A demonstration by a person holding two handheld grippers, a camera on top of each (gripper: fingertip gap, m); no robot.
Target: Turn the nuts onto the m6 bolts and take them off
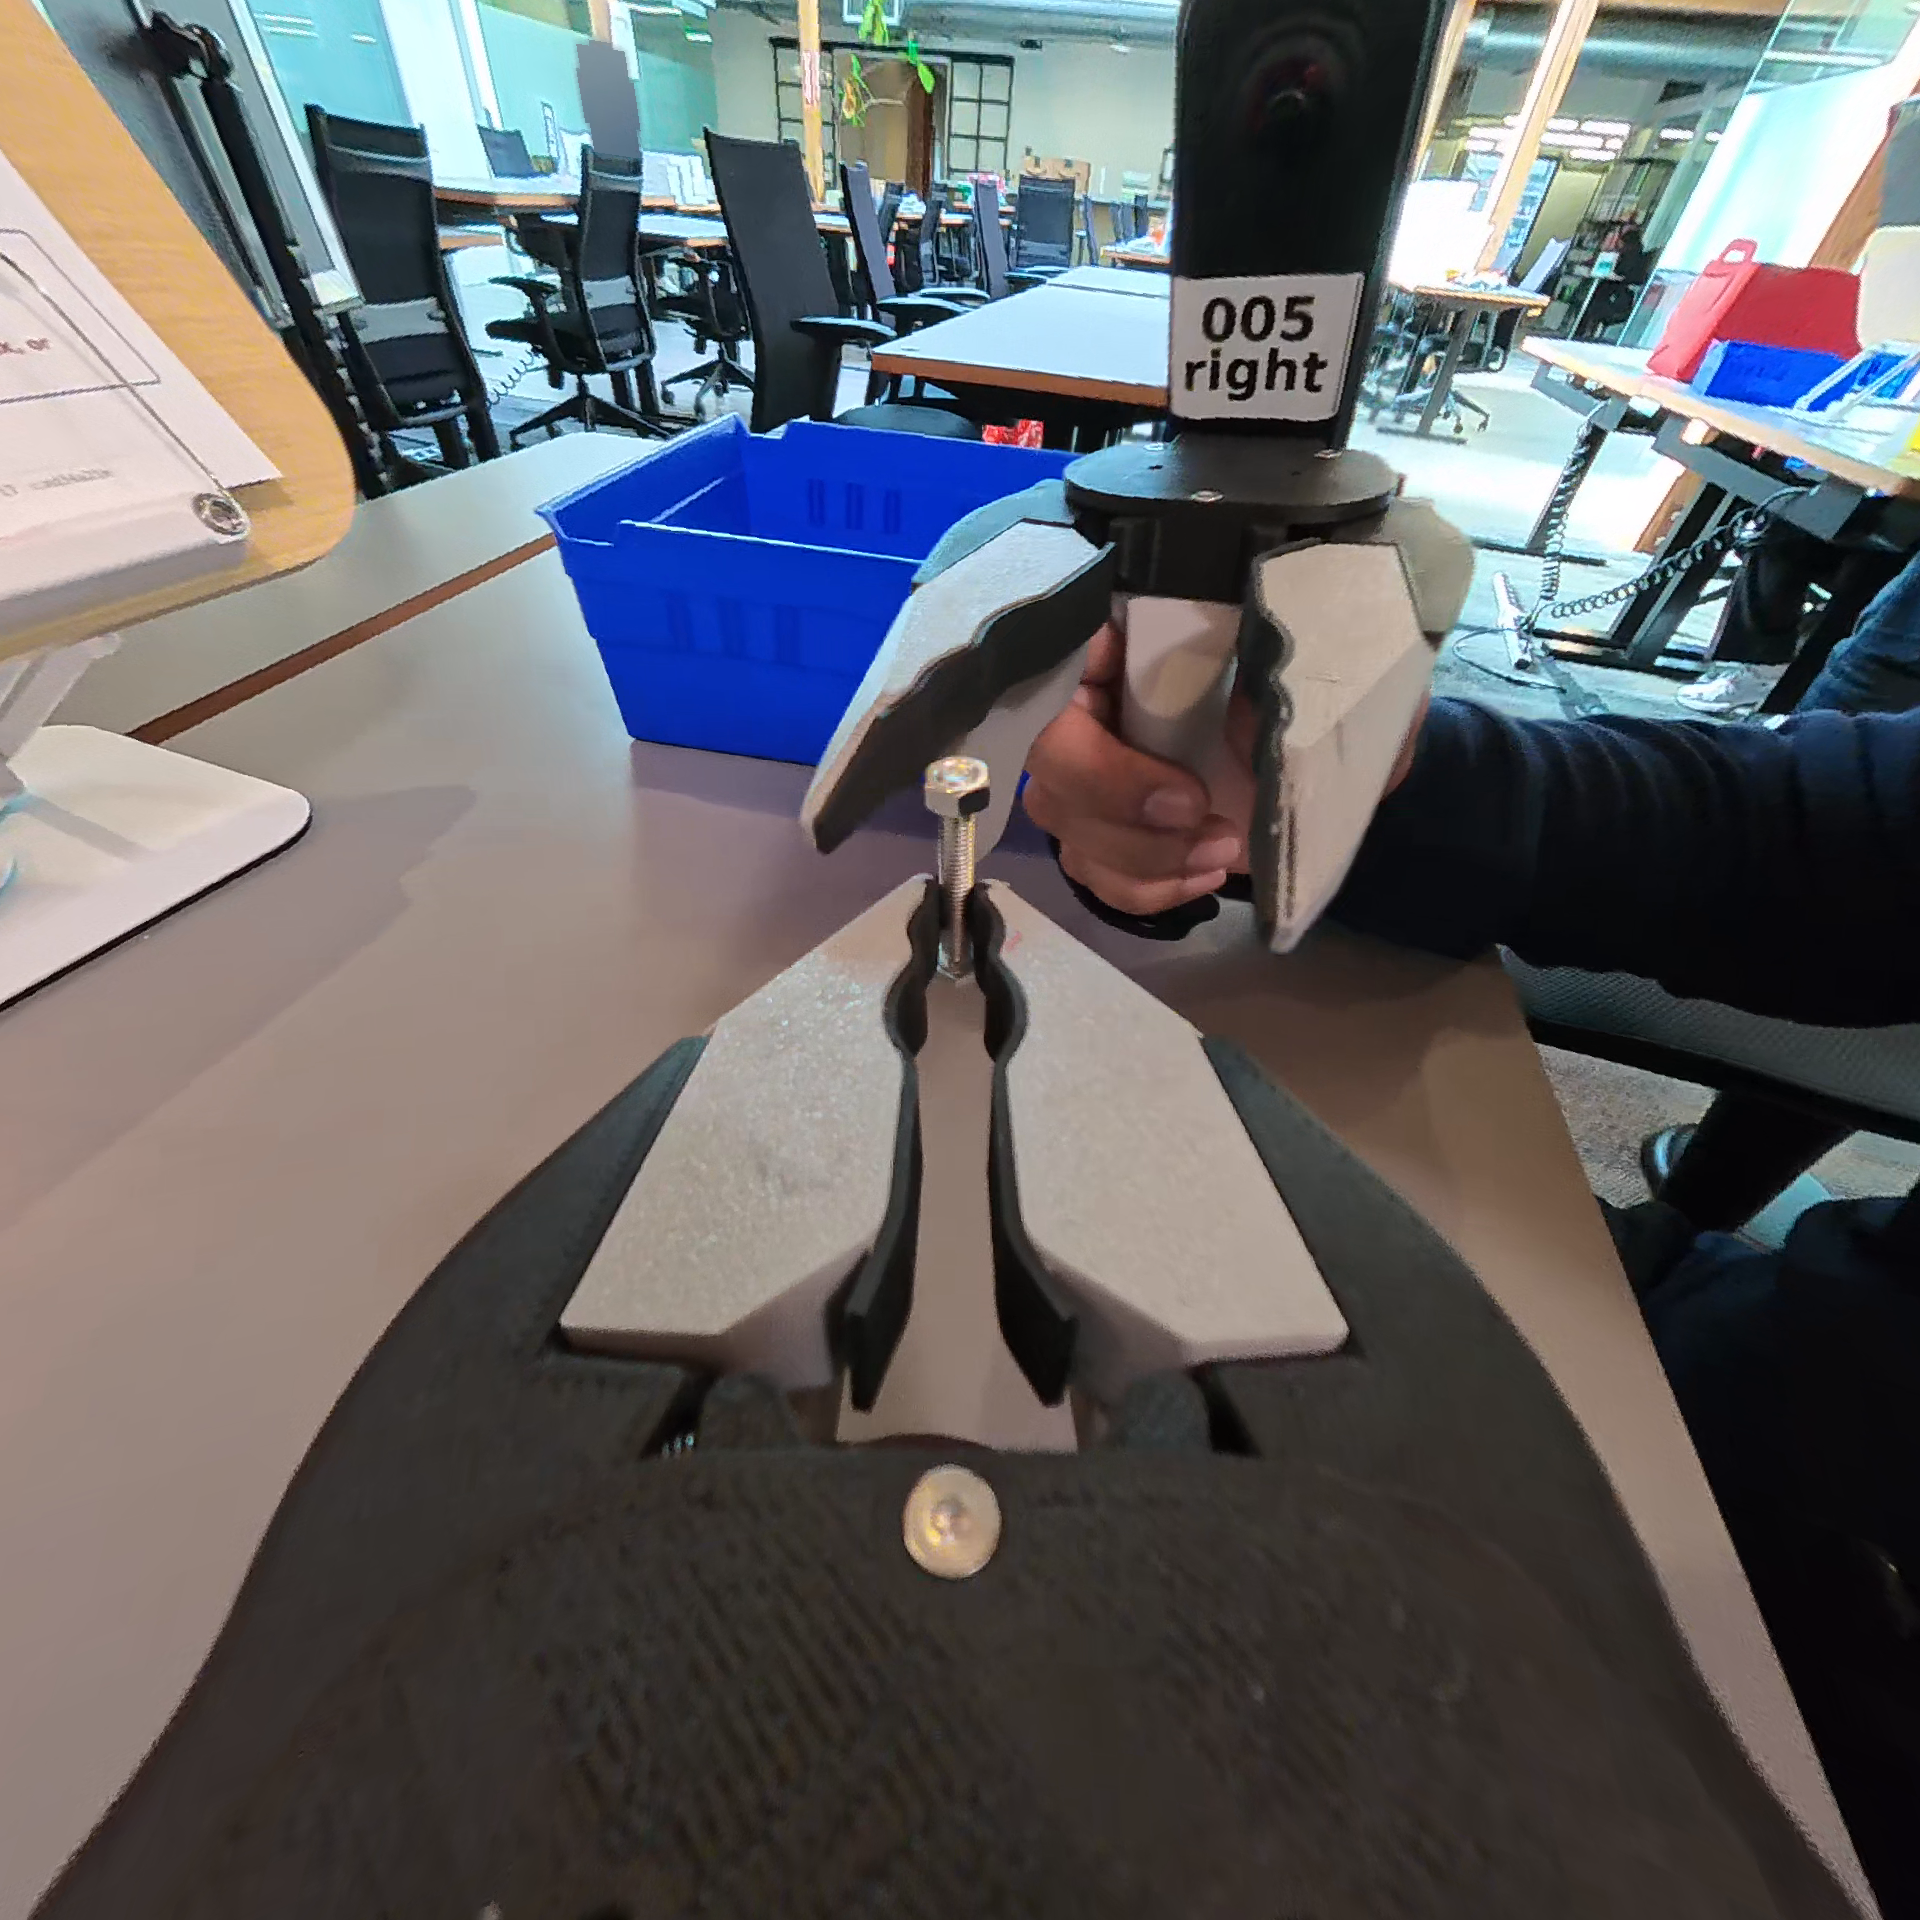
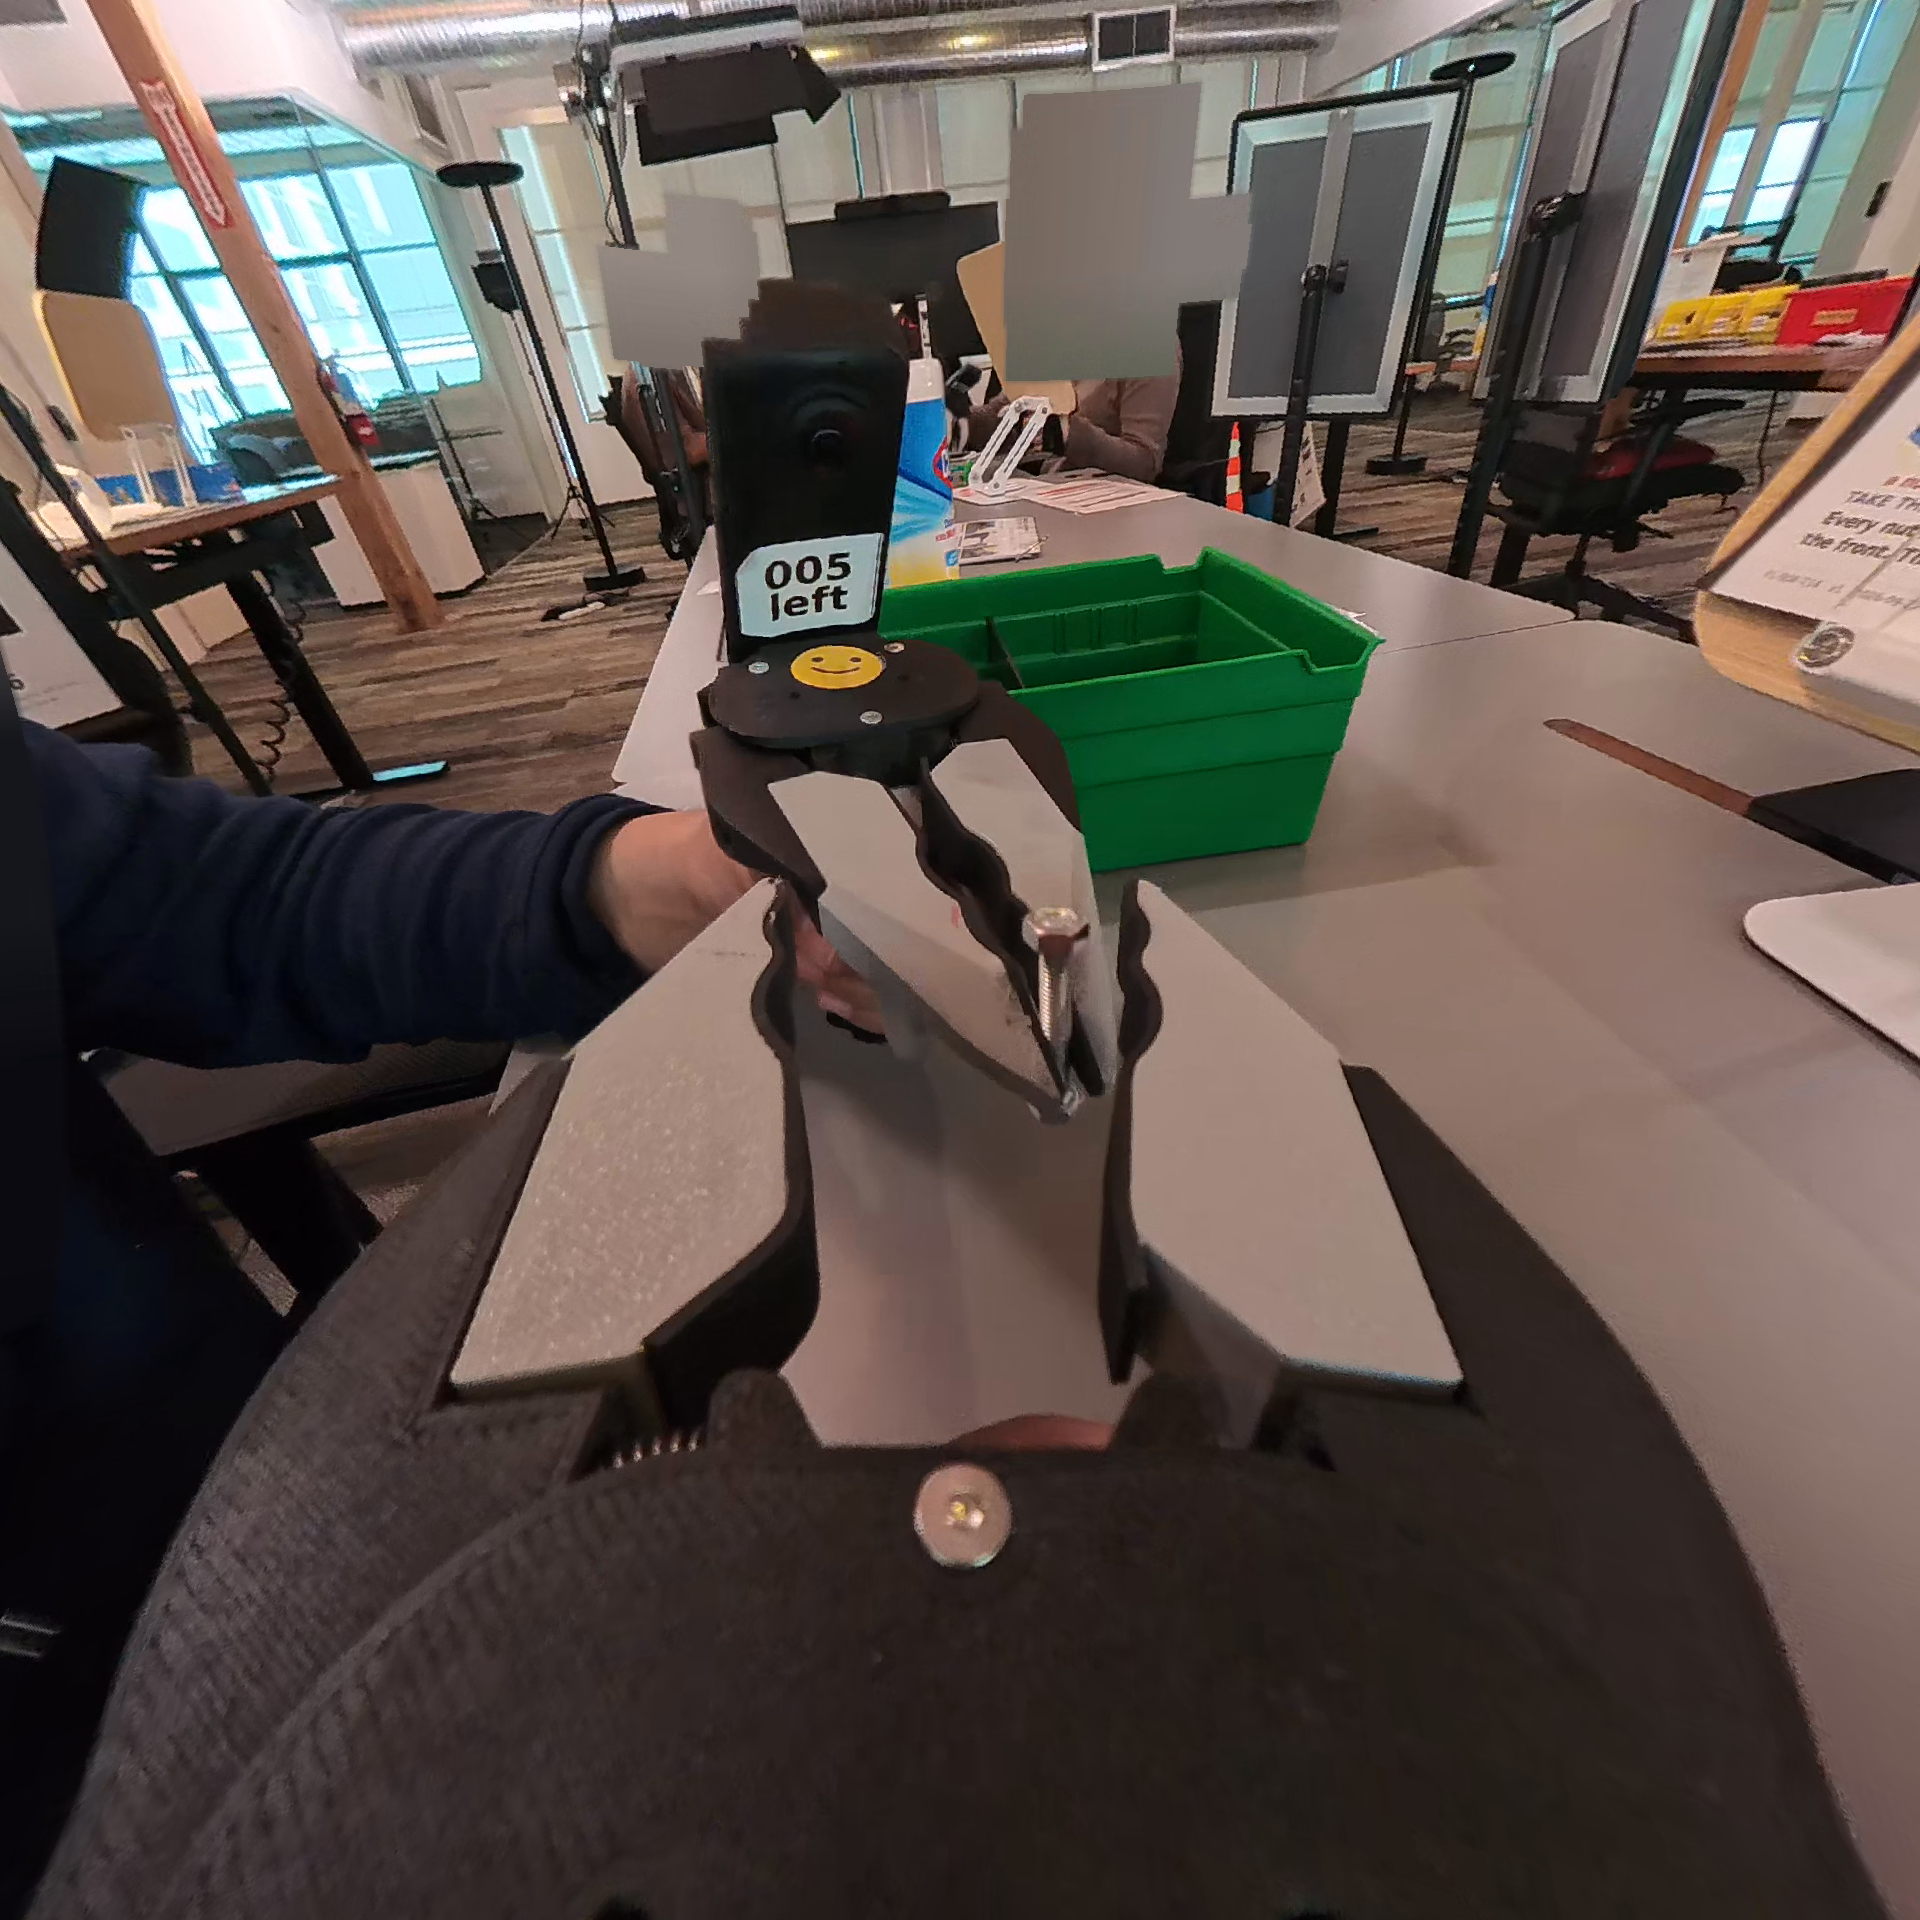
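A silver M6 bolt [image 1: 954,868] stands upright in my left gripper [image 1: 958,906], which is shut on its lower threaded part. A hex piece [image 1: 956,787] sits at its top end. Another hex piece [image 1: 953,966] shows at the bottom between the pads. I cannot tell which is the nut. My right gripper [image 2: 956,914] is open, one finger on each side of the bolt's [image 2: 1051,987] top, which lies close to its right finger [image 2: 1226,1091]. The right gripper [image 1: 1055,883] shows in the left wrist view, and the left gripper [image 2: 1062,1099] in the right wrist view.
A blue bin [image 1: 748,613] stands behind the bolt on the grey table [image 1: 416,935]. A green divided bin [image 2: 1195,748] stands on the opposite side. A white stand base [image 1: 125,831] and sign board lie at the table's far side. A person's hand [image 1: 1122,800] holds the right gripper. One gripper's finger ends stand about 4 cm off the other's.
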